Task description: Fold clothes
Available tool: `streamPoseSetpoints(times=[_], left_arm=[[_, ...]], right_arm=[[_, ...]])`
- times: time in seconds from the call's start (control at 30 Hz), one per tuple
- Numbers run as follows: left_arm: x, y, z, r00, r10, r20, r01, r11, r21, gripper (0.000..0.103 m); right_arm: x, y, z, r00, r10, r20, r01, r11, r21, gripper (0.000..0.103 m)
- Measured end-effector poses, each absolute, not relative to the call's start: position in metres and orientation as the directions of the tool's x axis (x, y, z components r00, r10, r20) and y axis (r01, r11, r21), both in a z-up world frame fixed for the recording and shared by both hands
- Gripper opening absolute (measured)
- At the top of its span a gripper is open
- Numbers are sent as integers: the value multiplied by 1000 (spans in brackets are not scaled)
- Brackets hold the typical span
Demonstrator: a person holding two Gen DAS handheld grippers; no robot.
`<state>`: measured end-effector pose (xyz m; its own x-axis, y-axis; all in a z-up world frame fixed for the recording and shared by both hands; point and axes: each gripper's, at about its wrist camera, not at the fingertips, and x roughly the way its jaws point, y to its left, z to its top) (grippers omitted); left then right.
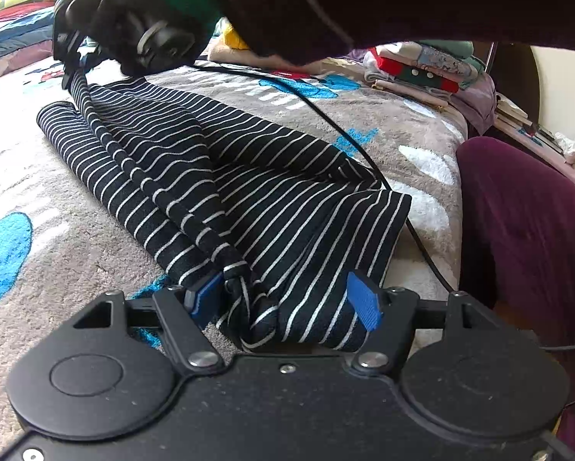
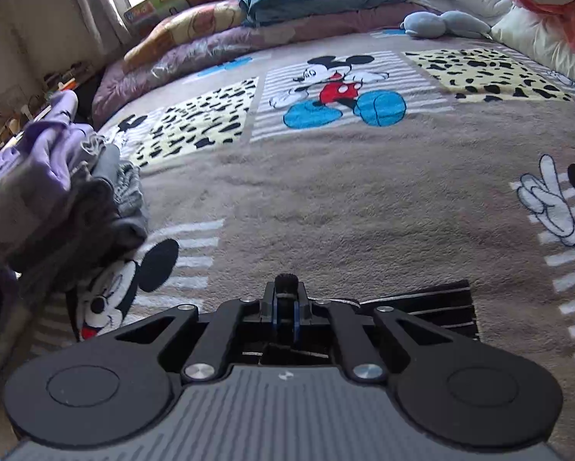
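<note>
On the cartoon-print blanket [image 1: 383, 123], at centre of the left wrist view, lies a black garment with thin white stripes [image 1: 249, 176], bunched lengthwise and running from eleven o'clock down to six o'clock. Its near end sits between the blue pads of the left gripper [image 1: 283, 299]; the fingers stand spread, one pad [image 1: 204, 292] just beside the cloth, the other [image 1: 364, 299] lying against it without a pinch. Its far end rises into the right gripper [image 1: 70, 73] at eleven o'clock, whose fingers are pressed together on the fabric. The right wrist view confirms this: the right gripper's fingers meet at centre with a strip of striped cloth [image 2: 421, 307] showing at five o'clock. A black cable [image 1: 348, 138] crosses the blanket beside the garment. Folded clothes [image 1: 421, 69] are stacked at two o'clock. A loose heap of purple and grey clothing [image 2: 57, 192] sits at nine o'clock in the right wrist view.
</note>
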<state>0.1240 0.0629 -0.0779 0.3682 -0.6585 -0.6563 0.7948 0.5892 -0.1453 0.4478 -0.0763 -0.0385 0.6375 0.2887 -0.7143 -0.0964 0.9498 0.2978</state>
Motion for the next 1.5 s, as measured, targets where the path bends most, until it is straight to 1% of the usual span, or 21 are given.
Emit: streamPoseSetpoints(times=[0.1,0.13,0.17,0.2,0.23,0.3,0.43,0.53,0.7,0.8,0.87,0.93,1.03,1.07,1.17,1.2,1.27,1.3,1.33,1.47,1.5], left_arm=[[126,63,-78,361,-663,-655,795,586,-155,68],[126,63,-78,360,-664,-655,796,585,-155,69],[126,63,-78,359,-665,-655,797,583,-156,69],[127,64,-78,357,-666,-655,798,582,-158,69],[127,64,-78,355,-668,-654,797,582,-162,70],[128,65,-78,353,-671,-652,796,582,-168,70],[127,65,-77,355,-669,-653,795,583,-165,70],[127,68,-76,360,-666,-654,790,591,-167,70],[130,78,-74,374,-668,-643,764,615,-194,70],[133,87,-72,405,-664,-628,731,648,-214,70],[134,96,-67,461,-645,-609,690,693,-211,70],[134,103,-61,544,-617,-568,636,745,-201,70],[129,102,-48,653,-614,-443,597,777,-199,70],[128,94,-47,656,-623,-425,609,770,-190,70],[126,64,-49,649,-640,-411,647,749,-144,70],[127,53,-54,640,-631,-439,655,746,-116,70],[137,37,-77,600,-549,-582,638,767,-66,70],[136,32,-87,611,-500,-613,620,784,-21,70],[130,32,-87,627,-490,-606,612,791,-6,70],[102,37,-67,654,-522,-548,607,794,-31,70],[95,38,-64,664,-513,-544,602,798,-18,70]], right_arm=[[451,-68,-46,634,275,-722,-100,956,276,10],[451,-67,-47,635,274,-722,-100,956,275,14],[451,-67,-45,643,284,-712,-103,952,288,15],[451,-68,-42,652,300,-696,-107,946,307,21],[449,-71,-38,667,316,-675,-110,937,331,31],[444,-80,-22,695,336,-636,-120,926,358,37],[423,-103,1,723,332,-606,-146,931,335,40],[394,-126,-5,709,338,-618,-145,929,341,44],[319,-147,-33,671,353,-652,-186,931,313,46],[272,-158,-43,662,382,-645,-212,921,327,46],[244,-168,-42,661,408,-630,-226,909,351,47],[215,-181,-38,674,417,-611,-244,905,349,48],[173,-199,-39,698,414,-584,-265,907,326,49],[162,-205,-41,706,413,-575,-270,908,321,49],[131,-213,-52,717,415,-560,-294,908,297,49],[121,-213,-57,717,418,-557,-309,908,283,48],[104,-210,-65,725,413,-551,-337,911,238,48],[96,-207,-69,728,410,-549,-357,911,207,48],[88,-204,-72,729,413,-545,-384,907,173,48],[58,-202,-80,735,440,-515,-492,870,41,48],[52,-204,-81,736,445,-510,-509,861,17,47]])
